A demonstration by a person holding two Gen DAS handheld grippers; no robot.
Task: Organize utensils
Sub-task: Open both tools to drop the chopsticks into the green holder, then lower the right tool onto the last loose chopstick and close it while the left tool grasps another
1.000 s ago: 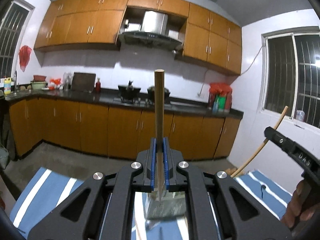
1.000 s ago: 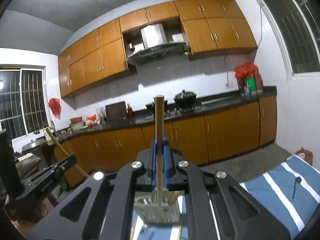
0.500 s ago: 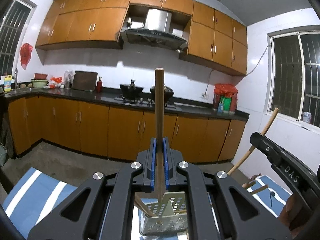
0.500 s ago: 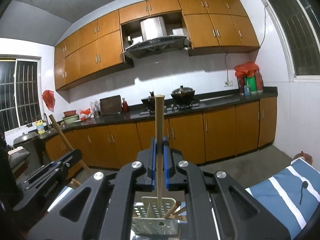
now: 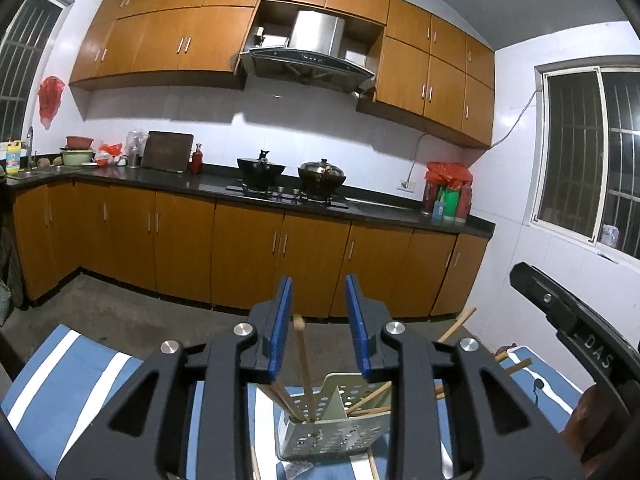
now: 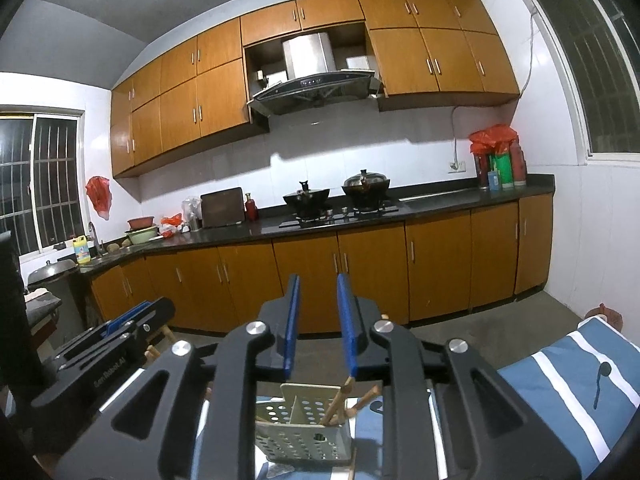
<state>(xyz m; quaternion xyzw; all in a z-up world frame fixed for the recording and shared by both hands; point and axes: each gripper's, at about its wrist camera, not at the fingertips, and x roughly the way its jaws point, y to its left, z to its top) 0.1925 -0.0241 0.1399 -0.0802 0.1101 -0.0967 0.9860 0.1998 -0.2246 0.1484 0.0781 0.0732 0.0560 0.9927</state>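
Left wrist view: the left gripper [image 5: 320,328] has just been opening its jaws, and a chopstick [image 5: 303,364] stands loose between the blue pads [image 5: 279,330] (touching neither), its lower end in the perforated holder [image 5: 336,432] below the fingertips. Right wrist view: the right gripper [image 6: 319,322] has likewise just been parting, released; more chopsticks [image 6: 340,398] lean in the same holder [image 6: 308,436], just under its right pad, on the striped cloth [image 6: 560,376].
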